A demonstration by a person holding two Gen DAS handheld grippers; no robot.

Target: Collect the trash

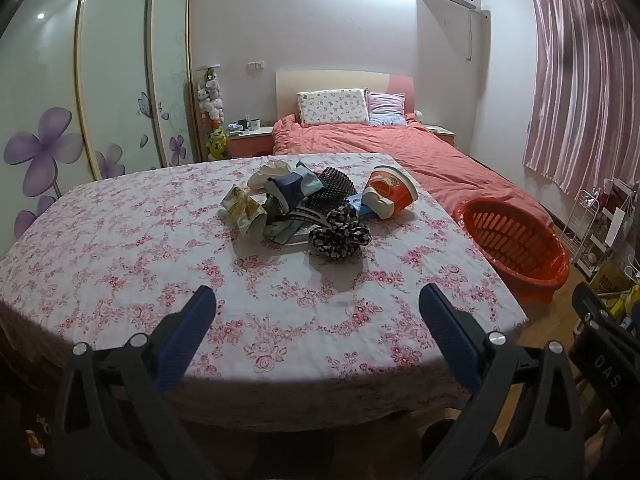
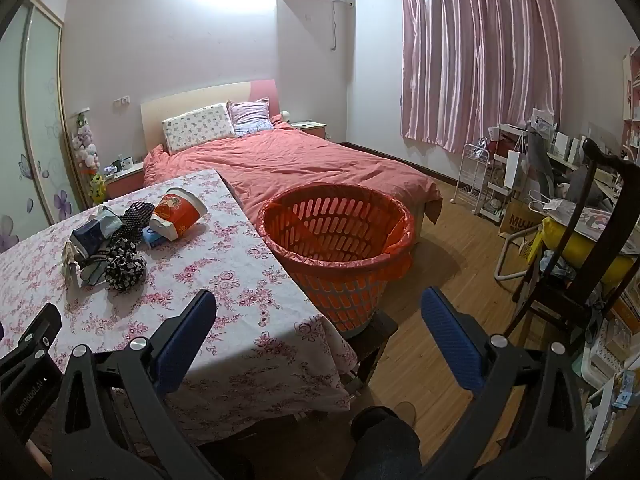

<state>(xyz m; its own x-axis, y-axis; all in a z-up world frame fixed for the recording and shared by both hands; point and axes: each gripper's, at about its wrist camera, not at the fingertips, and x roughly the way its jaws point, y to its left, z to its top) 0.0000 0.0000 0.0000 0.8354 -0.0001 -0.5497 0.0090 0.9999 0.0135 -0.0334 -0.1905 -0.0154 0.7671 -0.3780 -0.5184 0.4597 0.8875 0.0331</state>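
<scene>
A pile of trash (image 1: 296, 204) lies in the middle of the floral-cloth table (image 1: 140, 264): crumpled wrappers, a black patterned bundle (image 1: 340, 236) and a tipped red paper cup (image 1: 390, 192). The pile also shows in the right wrist view (image 2: 112, 240), with the cup (image 2: 178, 214). An orange lined basket (image 2: 336, 240) stands on a stool at the table's right edge; it also shows in the left wrist view (image 1: 516, 240). My left gripper (image 1: 318, 304) is open and empty, near the table's front edge. My right gripper (image 2: 318, 308) is open and empty, at the table's right corner, short of the basket.
A bed with a red cover (image 2: 304, 164) lies behind the table and basket. A dark wooden chair (image 2: 592, 240) and cluttered shelves (image 2: 516, 176) stand at the right. Wardrobe doors (image 1: 116, 80) line the left wall. Wooden floor (image 2: 452, 280) lies right of the basket.
</scene>
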